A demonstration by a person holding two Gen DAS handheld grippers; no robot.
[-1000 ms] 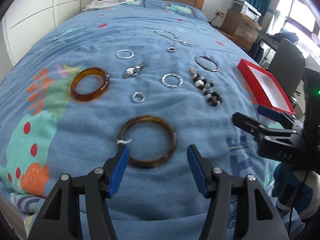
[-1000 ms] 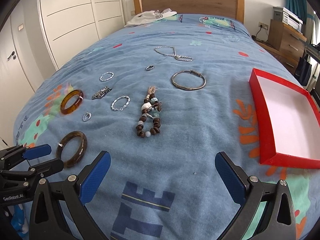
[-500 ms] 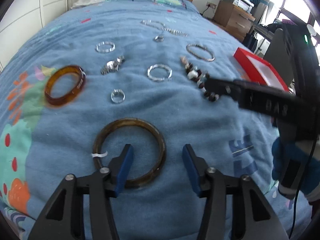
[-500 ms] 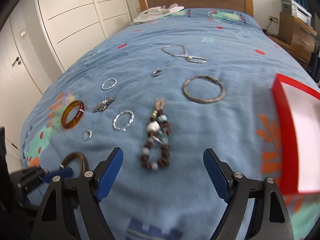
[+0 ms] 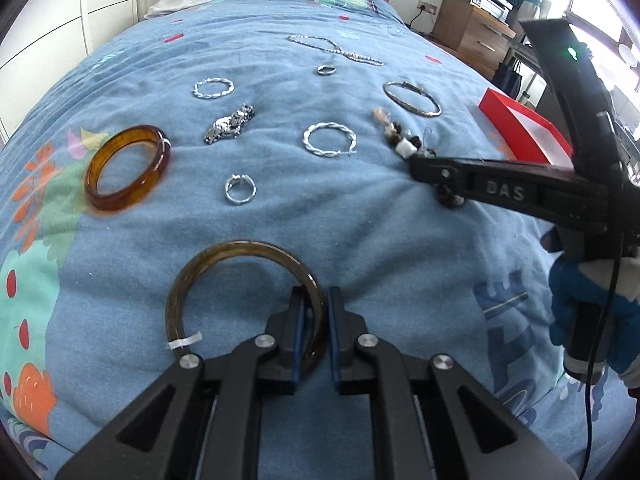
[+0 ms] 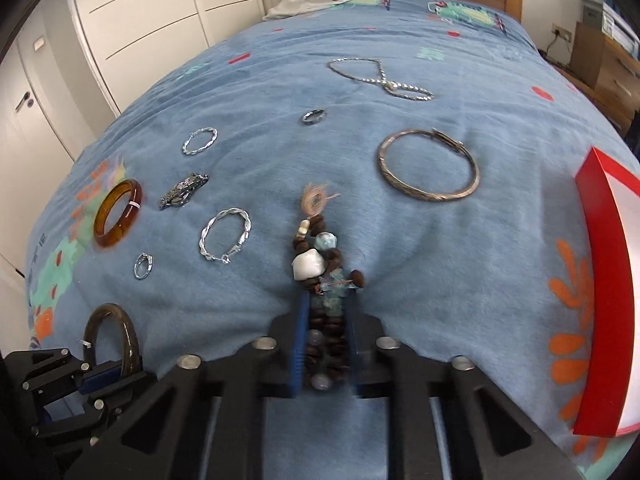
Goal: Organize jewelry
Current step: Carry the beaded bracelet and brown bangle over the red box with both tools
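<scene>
My left gripper is shut on the near right rim of a dark brown bangle that lies on the blue bedspread; the bangle also shows in the right wrist view. My right gripper is shut on a beaded bracelet of brown, white and pale blue beads, whose far end lies on the bed. From the left wrist view the right gripper reaches in over the beads. A red box with a white inside sits at the right.
On the bed lie an amber bangle, two twisted silver hoops, a silver bangle, a silver chain, two rings and a silver clasp piece. The headboard and a cloth are far back.
Both grippers have moved forward and down and closed: the left onto the dark bangle's rim, the right onto the beaded bracelet. One second ago both were open above the bed.
</scene>
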